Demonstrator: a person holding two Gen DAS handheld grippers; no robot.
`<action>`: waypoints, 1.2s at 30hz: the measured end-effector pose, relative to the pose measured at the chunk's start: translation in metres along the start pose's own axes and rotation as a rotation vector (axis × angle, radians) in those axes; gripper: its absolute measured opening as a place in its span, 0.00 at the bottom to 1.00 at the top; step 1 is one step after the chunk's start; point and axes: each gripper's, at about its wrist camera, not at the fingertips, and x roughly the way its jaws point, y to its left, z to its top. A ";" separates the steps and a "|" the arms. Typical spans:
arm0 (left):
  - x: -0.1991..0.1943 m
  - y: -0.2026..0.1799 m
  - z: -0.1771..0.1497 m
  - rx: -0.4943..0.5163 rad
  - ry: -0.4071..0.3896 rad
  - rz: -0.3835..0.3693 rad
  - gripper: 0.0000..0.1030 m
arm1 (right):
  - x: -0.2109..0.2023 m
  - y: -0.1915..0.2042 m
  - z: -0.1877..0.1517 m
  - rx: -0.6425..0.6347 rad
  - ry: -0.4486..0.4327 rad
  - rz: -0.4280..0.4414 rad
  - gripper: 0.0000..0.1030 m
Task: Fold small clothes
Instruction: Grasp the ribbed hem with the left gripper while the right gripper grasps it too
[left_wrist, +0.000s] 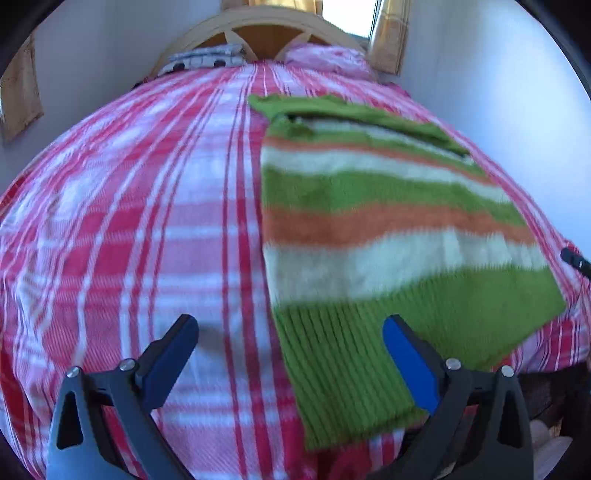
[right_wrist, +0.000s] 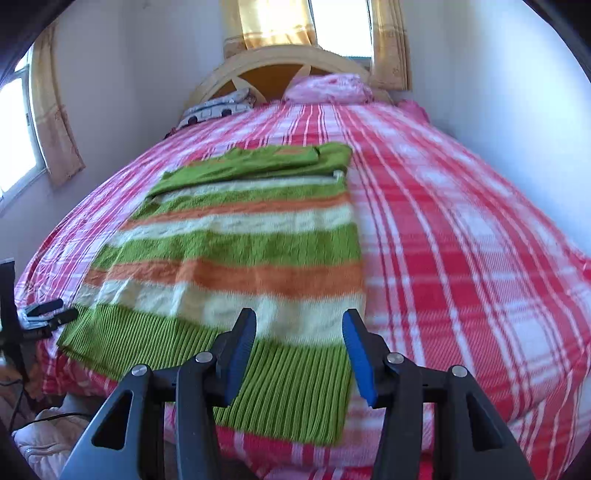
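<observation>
A small striped sweater (left_wrist: 388, 229), green, orange and cream, lies flat on the red-and-white plaid bedspread (left_wrist: 129, 221), with its sleeves folded across the top. In the left wrist view my left gripper (left_wrist: 291, 328) is open and empty above the sweater's left hem corner. In the right wrist view the sweater (right_wrist: 240, 251) lies ahead, and my right gripper (right_wrist: 299, 325) is open and empty above the ribbed hem near its right edge. The left gripper (right_wrist: 48, 314) shows at the far left by the hem.
The bedspread (right_wrist: 461, 240) covers the whole bed. A wooden headboard (right_wrist: 273, 70) and pillows (right_wrist: 328, 86) stand at the far end. Walls close in on both sides. Cables and cloth (right_wrist: 44, 435) lie on the floor at the bed's foot.
</observation>
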 end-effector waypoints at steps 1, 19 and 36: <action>0.002 -0.001 -0.003 0.001 0.011 0.011 0.99 | -0.001 0.000 -0.001 0.010 0.002 0.000 0.49; -0.004 -0.010 -0.018 -0.009 0.035 0.025 0.87 | -0.027 -0.037 -0.035 0.137 0.039 -0.042 0.62; -0.012 -0.017 -0.024 -0.013 0.010 -0.120 0.46 | 0.004 0.007 -0.054 -0.082 0.073 -0.038 0.26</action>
